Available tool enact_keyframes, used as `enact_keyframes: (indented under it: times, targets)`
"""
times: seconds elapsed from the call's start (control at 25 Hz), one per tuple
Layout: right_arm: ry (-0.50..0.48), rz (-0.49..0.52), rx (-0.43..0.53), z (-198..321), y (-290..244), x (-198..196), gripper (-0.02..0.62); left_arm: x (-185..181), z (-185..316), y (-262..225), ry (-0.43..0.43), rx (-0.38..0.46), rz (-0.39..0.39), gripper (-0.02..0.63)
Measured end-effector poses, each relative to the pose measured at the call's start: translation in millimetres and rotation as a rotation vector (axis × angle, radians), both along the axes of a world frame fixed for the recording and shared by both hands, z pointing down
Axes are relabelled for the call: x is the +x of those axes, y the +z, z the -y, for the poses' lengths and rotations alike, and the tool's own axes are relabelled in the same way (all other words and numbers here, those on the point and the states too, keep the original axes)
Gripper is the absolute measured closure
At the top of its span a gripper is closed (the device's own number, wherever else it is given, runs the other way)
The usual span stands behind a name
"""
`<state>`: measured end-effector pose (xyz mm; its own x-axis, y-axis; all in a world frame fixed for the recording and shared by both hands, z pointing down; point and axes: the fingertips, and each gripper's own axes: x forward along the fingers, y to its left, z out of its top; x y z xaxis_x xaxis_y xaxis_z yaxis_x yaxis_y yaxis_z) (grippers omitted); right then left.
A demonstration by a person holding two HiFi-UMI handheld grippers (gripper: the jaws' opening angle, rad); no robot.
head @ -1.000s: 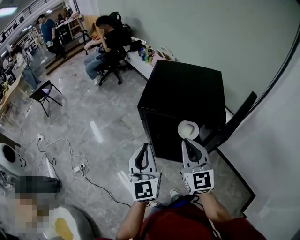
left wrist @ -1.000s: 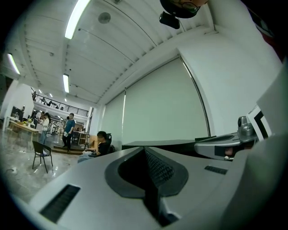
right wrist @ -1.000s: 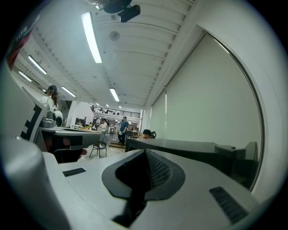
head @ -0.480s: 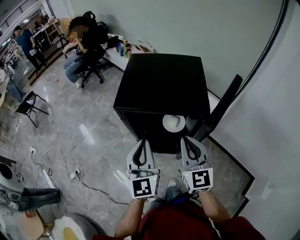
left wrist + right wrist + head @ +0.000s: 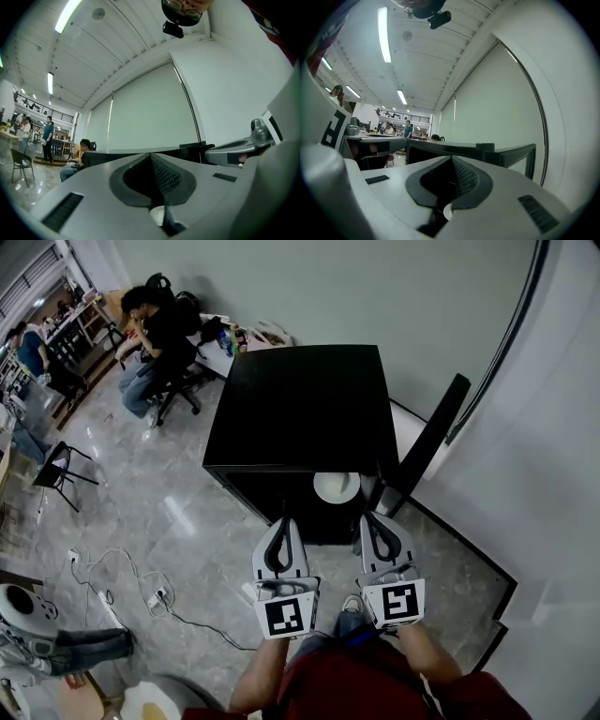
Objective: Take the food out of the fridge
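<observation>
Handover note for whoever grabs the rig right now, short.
Left gripper: jaws together, empty.
Right gripper: same.
Both hover side by side before the black fridge.
Its door stands open at the right.
White bowl sits inside near the front; contents can't be told.
Done: door open.
Left: open jaws, grasp bowl, take it out.

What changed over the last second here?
The black fridge and the white dish inside it slid left in the head view as the person moved. Nothing grasped or released. Left hand-held gripper and right hand-held gripper stay shut, empty, side by side; door stays open.
</observation>
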<state>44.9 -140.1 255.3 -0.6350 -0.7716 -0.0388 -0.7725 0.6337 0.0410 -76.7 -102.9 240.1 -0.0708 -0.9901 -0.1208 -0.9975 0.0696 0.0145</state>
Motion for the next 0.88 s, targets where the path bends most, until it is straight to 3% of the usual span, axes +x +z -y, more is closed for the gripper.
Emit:
enact_keyframes:
  times: [0.12, 0.2, 0.32, 0.64, 0.88]
  targets:
    - [0.007, 0.047, 0.0, 2, -5, 4, 0.572, 9, 2, -7, 0.039, -0.003, 0.08, 0.592]
    - [0.006, 0.017, -0.018, 3, 2, 4, 0.572, 9, 5, -8, 0.046, -0.012, 0.093, 0.592]
    - [0.009, -0.047, -0.041, -2, 17, 0, 0.572, 3, 7, -1, 0.065, -0.009, 0.085, 0.592]
    - [0.128, -0.082, -0.038, -14, 27, -27, 0.572, -26, 1, 13, 0.148, 0.002, -0.024, 0.592]
    - [0.182, -0.086, -0.03, -19, 24, -53, 0.572, -53, 1, 14, 0.19, 0.015, -0.046, 0.592]
